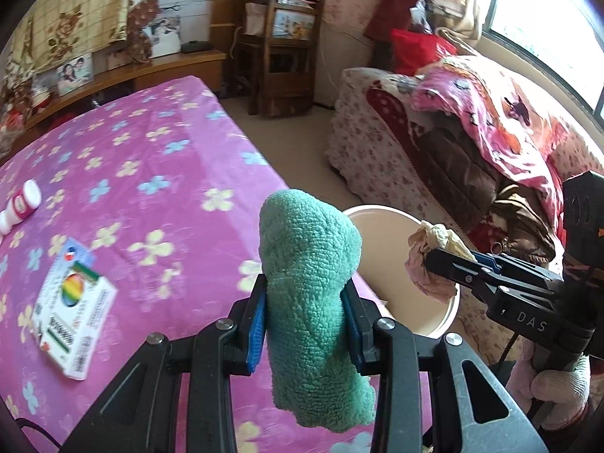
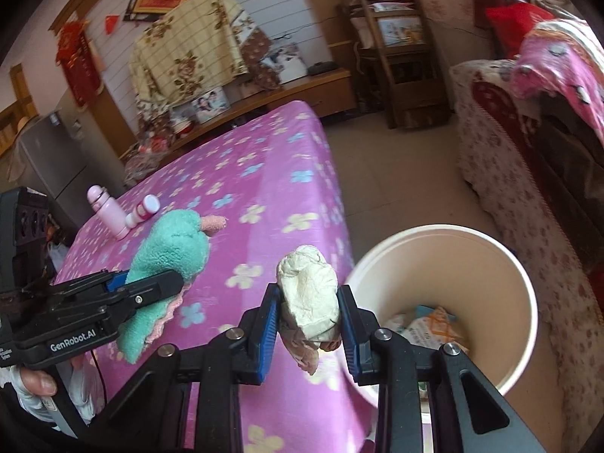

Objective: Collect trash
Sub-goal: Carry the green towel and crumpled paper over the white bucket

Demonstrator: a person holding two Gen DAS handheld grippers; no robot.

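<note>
A: L gripper [image 1: 307, 324]?
B: Clamped on a green fleece cloth [image 1: 313, 294], held above the near edge of the purple flowered bedspread [image 1: 151, 158].
A: R gripper [image 2: 308, 334]?
B: Closed on a crumpled paper wad [image 2: 307, 298], just left of the cream waste bin [image 2: 528, 302]; wrappers are seen inside.
A: Left on the bed?
B: A medicine box [image 1: 73, 307] at near left, a small white bottle [image 1: 20, 204] farther left, and a pink flask [image 2: 107, 215].

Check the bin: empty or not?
Not empty. The right wrist view shows crumpled wrappers at the bottom of the white bin.
</note>
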